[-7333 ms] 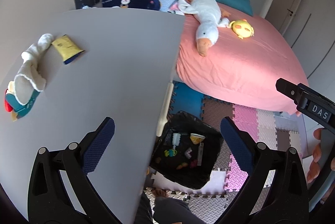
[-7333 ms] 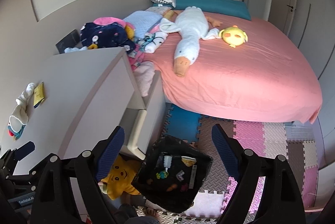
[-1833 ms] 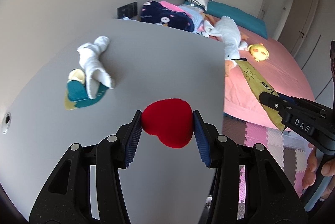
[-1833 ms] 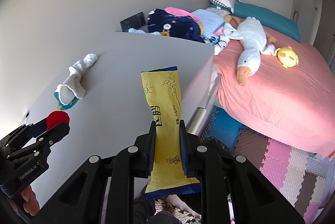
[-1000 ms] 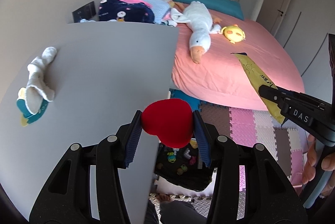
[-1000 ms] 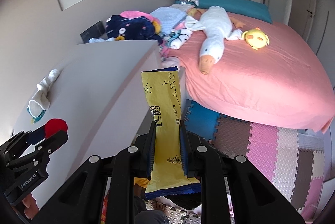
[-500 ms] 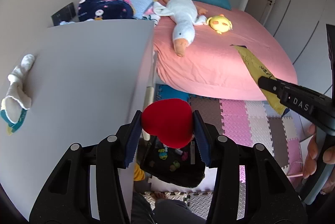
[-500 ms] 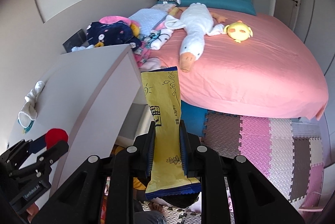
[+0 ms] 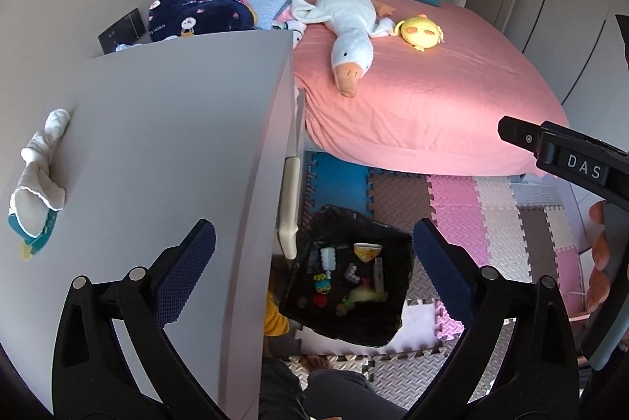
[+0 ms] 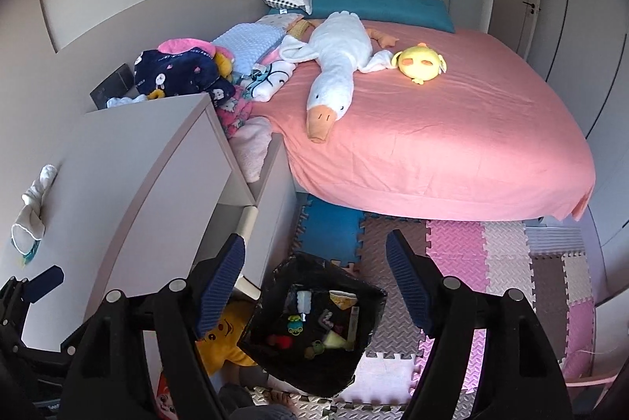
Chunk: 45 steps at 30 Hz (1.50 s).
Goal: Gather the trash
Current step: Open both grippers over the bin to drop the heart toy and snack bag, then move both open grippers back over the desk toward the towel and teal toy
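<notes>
The left hand-held gripper (image 9: 314, 247) has just let go: jaws wide, nothing btwn them. The last bit of trash, a sock bundle (image 9: 37, 184), lies far left on the worktop (image 9: 157, 129), long way pointing up-left, nearer the left hand. The bin (image 9: 346, 278) sits right below. The right hand-held gripper (image 10: 314, 270) has just been opening too, empty.

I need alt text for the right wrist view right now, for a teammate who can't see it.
The right tool hangs open and empty above a black-lined trash bin holding small colourful scraps, its jaws having just opened. Beside the bin stands a grey dresser with a white sock on top; behind is a pink bed with a plush goose.
</notes>
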Each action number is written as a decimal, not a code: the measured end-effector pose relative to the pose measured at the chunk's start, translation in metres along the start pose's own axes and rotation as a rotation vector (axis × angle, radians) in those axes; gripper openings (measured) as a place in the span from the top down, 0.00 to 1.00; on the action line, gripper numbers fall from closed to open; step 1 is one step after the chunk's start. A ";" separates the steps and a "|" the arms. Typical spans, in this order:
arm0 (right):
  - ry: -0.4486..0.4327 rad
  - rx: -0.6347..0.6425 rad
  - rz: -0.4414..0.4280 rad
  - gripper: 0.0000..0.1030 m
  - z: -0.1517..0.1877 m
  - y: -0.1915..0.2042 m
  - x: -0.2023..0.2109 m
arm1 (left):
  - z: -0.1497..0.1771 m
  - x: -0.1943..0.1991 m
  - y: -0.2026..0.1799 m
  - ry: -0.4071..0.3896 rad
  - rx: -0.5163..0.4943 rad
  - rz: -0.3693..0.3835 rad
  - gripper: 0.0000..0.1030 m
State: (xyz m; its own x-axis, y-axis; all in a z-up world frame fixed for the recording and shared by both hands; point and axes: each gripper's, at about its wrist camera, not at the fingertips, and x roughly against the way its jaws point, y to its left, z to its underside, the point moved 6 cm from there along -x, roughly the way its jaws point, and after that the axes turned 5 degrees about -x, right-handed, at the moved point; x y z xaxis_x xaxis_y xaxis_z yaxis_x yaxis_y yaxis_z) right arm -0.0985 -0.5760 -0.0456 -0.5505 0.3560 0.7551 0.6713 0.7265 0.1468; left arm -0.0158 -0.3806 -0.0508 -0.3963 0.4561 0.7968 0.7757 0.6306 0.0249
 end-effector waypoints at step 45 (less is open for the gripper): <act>0.039 0.291 -0.273 0.26 0.039 0.259 -0.008 | 0.091 0.062 0.231 -0.046 0.336 -0.220 0.06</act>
State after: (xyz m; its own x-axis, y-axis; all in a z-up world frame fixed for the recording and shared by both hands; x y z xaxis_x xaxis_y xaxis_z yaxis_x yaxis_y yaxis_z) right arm 0.0603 -0.3671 -0.0384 -0.6662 0.1083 0.7379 0.3309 0.9296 0.1623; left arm 0.0941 -0.1496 -0.0506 -0.5624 0.3102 0.7665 0.4689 0.8831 -0.0133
